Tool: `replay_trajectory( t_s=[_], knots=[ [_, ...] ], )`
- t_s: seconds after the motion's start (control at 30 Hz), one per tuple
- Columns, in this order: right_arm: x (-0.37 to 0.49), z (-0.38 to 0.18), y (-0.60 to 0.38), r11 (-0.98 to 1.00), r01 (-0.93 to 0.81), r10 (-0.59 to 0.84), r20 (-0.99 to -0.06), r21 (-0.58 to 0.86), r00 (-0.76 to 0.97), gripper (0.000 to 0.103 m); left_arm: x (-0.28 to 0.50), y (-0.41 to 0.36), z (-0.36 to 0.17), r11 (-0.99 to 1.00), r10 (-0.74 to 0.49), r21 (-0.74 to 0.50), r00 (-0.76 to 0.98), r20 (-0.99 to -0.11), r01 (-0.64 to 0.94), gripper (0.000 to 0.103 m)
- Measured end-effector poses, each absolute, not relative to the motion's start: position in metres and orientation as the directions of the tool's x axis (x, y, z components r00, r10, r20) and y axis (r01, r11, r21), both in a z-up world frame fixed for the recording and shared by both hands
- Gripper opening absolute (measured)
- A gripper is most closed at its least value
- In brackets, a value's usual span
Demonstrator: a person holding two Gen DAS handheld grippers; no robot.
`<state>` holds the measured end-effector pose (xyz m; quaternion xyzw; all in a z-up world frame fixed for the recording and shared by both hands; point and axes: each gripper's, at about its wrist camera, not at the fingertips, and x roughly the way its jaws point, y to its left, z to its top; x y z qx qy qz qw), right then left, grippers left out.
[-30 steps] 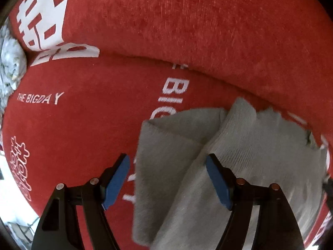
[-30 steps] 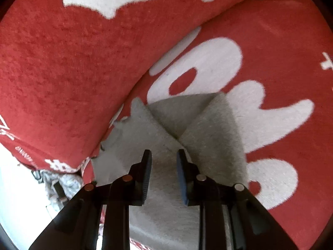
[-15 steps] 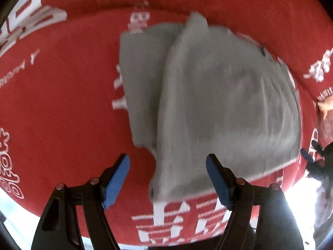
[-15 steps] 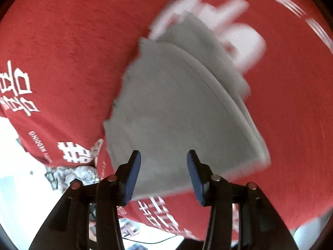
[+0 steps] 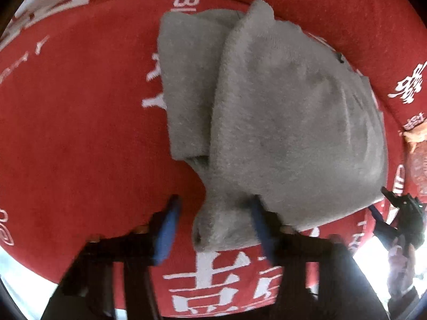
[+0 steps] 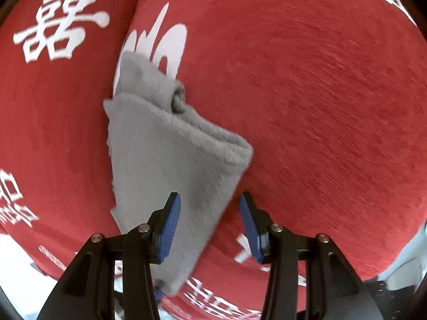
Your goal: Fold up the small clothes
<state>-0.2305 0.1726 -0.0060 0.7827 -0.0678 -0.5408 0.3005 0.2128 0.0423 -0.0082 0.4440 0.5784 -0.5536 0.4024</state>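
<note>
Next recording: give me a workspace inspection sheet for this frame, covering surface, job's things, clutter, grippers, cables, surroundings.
Surface: red blanket with white lettering, over a cushioned seat.
Job's things: grey garment, partly folded, lying on the blanket.
Clutter: an orange-brown item at the right edge, too cropped to identify.
Grippers: left gripper closing, garment's near corner between its jaws, pads not yet pressing; right gripper open, garment's edge between its jaws.
Cables: nothing seen.
Surroundings: bright floor past the blanket's edge, blurred.
</note>
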Motion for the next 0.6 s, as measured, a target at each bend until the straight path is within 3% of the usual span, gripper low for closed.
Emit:
replay_trajectory(
  t_s=[0.03,0.07,0.1,0.2,0.3,0.5,0.6],
  knots=[
    [-0.23,-0.006,0.168,-0.809,0.223,-0.431,-0.807,0.543,0.404,0.034,0.217,0.045,-0.009,-0.007,0.073,-0.306,-0.304,-0.95,0.952,0.025],
    [-0.228,-0.004,0.161,-0.813,0.257,-0.404,-0.823,0.523,0.399,0.018,0.219,0.046,-0.009,-0.011,0.076,-0.314,-0.312,-0.947,0.95,0.021],
    [-0.225,-0.001,0.151,-0.812,0.318,-0.357,-0.847,0.49,0.393,0.008,0.219,0.048,-0.007,-0.024,0.073,-0.307,-0.304,-0.95,0.951,0.019],
    [-0.221,0.017,0.134,-0.755,0.476,-0.294,-0.881,0.452,0.37,0.008,0.218,0.054,0.012,-0.062,0.038,-0.328,-0.327,-0.944,0.942,0.009],
    [-0.219,0.031,0.13,-0.7,0.571,-0.268,-0.899,0.429,0.347,0.008,0.225,0.06,0.019,-0.063,0.024,-0.336,-0.335,-0.942,0.94,0.009],
    [-0.231,0.002,0.143,-0.739,0.59,-0.168,-0.936,0.327,0.309,0.008,0.228,0.08,-0.006,-0.069,0.04,-0.276,-0.274,-0.961,0.959,0.009],
    [-0.234,0.001,0.142,-0.74,0.579,-0.176,-0.929,0.343,0.325,0.008,0.23,0.081,-0.001,-0.081,0.044,-0.272,-0.27,-0.962,0.959,0.009]
  ],
)
